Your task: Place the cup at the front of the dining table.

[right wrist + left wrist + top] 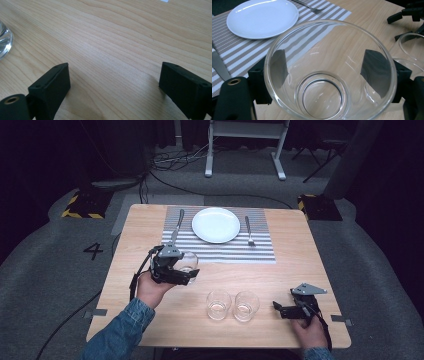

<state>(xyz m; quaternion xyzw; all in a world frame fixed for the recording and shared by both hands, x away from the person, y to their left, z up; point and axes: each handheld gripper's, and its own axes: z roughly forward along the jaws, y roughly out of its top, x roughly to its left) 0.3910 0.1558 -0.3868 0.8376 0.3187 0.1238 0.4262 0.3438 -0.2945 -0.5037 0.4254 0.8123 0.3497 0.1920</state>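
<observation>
Two black pads press on opposite sides of a clear drinking glass, seen through its wall in the left gripper view, so the left gripper is pinching that glass. From above, the held glass sits at the near edge of the striped placemat, left of the table's middle; whether it touches the wood I can't tell. Over on the right, the right gripper has its jaws spread wide with bare wood between them, low by the near right corner of the wooden table. Its own view catches the base of a glass at the left edge.

Between the two grippers, two empty glasses stand side by side near the front edge, the left one just beside the right one. Open wood lies between them and the placemat. Farther off, a white plate is centred on the mat, a knife to its left, a fork to its right, both apart from the plate rim.
</observation>
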